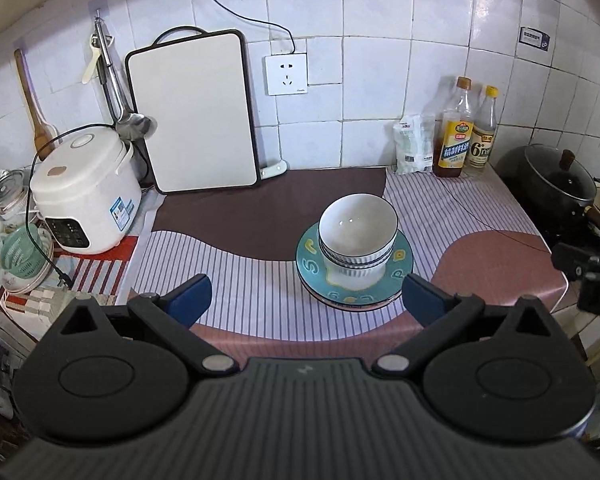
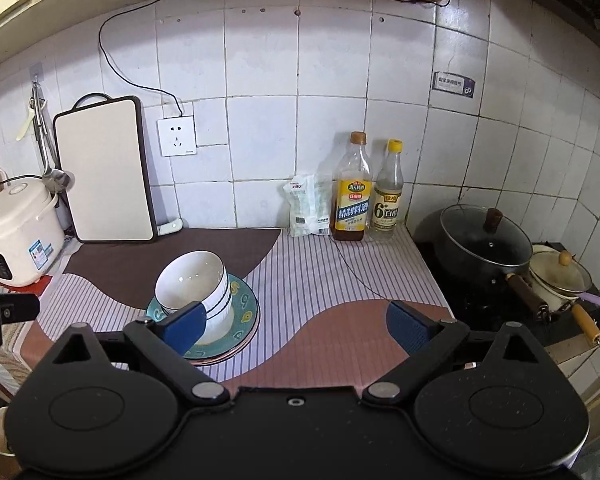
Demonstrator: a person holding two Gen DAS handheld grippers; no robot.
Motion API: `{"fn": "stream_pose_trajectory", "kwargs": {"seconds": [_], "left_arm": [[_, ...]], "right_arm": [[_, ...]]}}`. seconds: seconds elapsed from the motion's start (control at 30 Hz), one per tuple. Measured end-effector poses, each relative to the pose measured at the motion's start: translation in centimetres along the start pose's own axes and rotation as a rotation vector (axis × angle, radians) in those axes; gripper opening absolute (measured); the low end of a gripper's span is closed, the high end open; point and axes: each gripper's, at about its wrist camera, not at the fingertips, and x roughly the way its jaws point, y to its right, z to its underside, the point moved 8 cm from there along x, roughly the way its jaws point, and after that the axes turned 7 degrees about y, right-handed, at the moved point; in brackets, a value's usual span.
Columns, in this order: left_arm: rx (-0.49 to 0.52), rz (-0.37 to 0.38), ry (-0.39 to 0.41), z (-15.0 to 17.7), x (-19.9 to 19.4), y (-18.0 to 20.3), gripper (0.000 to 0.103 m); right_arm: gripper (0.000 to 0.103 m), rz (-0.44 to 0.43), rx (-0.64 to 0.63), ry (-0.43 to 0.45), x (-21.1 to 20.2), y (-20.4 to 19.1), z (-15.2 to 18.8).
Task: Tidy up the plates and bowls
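Both your left gripper [image 1: 304, 300] and right gripper [image 2: 294, 326] gape wide, empty. The stacked bowls [image 1: 358, 234] lean on the plates [image 1: 402, 270]; nudging them could topple them.

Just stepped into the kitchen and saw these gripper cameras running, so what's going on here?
A person holds a gripper in each hand over the counter, tidying dishes. The white bowls are nested and sit on a stack of plates on the striped cloth. The left gripper and the right gripper are both open and hold nothing, so the stacking looks done.
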Motion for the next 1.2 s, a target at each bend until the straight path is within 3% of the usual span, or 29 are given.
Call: {"fn": "stream_pose_trajectory", "kwargs": {"seconds": [0.3, 0.7, 1.2], "left_arm": [[-0.010, -0.030, 0.046, 1.2, 0.0, -0.1, 0.103], [-0.010, -0.066, 0.046, 2.8, 0.6, -0.4, 0.103], [0.019, -0.045, 0.068, 3.6, -0.2, 0.3, 0.103]], "right_arm": [[0.099, 0.018, -0.023, -0.026, 0.4, -0.6, 2.6], [0.099, 0.019, -0.020, 0.019, -0.3, -1.0, 3.3], [0.099, 0.030, -0.025, 0.013, -0.3, -0.9, 4.1]]}}
